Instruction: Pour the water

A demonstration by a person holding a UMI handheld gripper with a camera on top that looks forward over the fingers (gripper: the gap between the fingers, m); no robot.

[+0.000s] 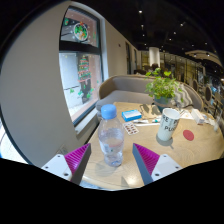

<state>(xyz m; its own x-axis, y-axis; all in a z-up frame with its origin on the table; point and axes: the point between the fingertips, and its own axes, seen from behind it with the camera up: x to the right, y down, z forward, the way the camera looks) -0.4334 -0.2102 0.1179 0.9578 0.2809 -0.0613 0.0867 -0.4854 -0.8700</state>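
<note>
A clear plastic water bottle (111, 135) with a blue cap stands upright on the wooden table (190, 145). It rests on its own base just ahead of my fingers and in line with the gap between them. My gripper (112, 163) is open, its pink pads wide apart and touching nothing. A paper cup (168, 125) with a green logo stands to the right of the bottle, farther out on the table.
A potted green plant (162, 88) stands at the back of the table. Blue and white cards (133, 117) lie behind the bottle. A red coaster (188, 134) lies right of the cup. A wall with a poster (78, 60) runs along the left.
</note>
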